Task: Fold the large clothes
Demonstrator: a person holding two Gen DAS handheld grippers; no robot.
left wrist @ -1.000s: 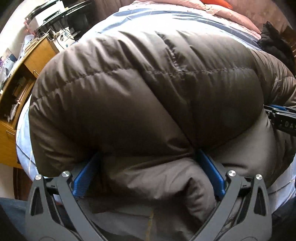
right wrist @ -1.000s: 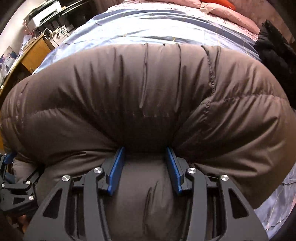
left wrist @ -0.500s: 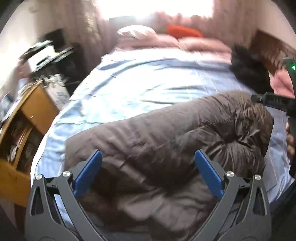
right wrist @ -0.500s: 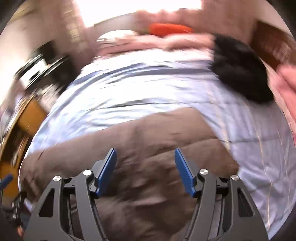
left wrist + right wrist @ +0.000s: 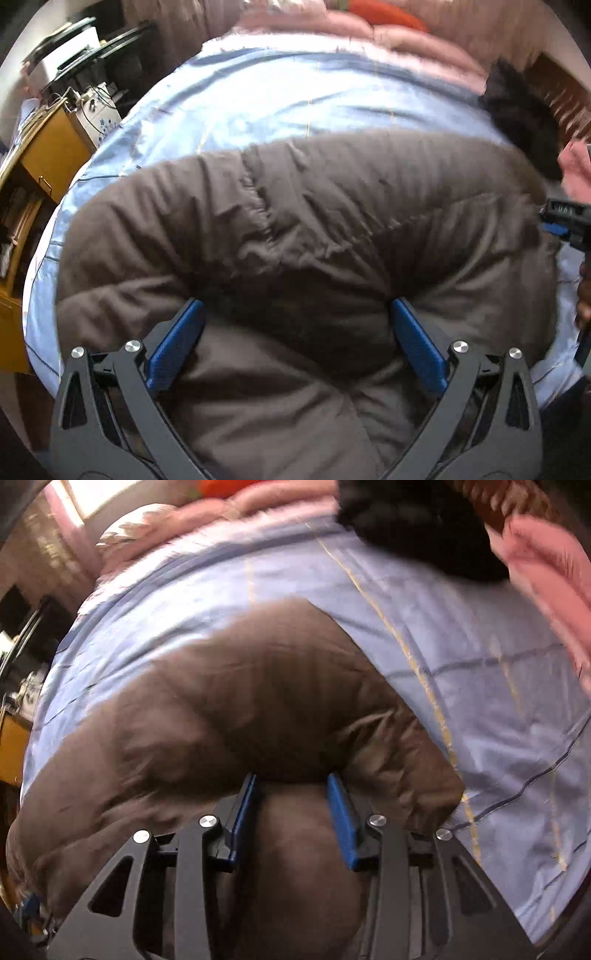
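Observation:
A puffy brown down jacket (image 5: 314,221) lies bunched across the near part of a bed with a light blue sheet (image 5: 295,92). My left gripper (image 5: 295,314) has its blue pads wide apart with a thick fold of the jacket bulging between them. My right gripper (image 5: 291,786) has its pads closer together and pinches a roll of the same jacket (image 5: 240,701) at its right end. The right gripper also shows at the right edge of the left wrist view (image 5: 569,221).
A black garment (image 5: 521,110) and pink bedding (image 5: 546,576) lie at the far right of the bed. Pink pillows and an orange cushion (image 5: 384,14) are at the head. A wooden cabinet (image 5: 40,155) and a white device stand left of the bed.
A second ago both grippers held the jacket close up. Half a second ago they were raised and open above it. Now both are down on the jacket again, the right one closed onto a fold.

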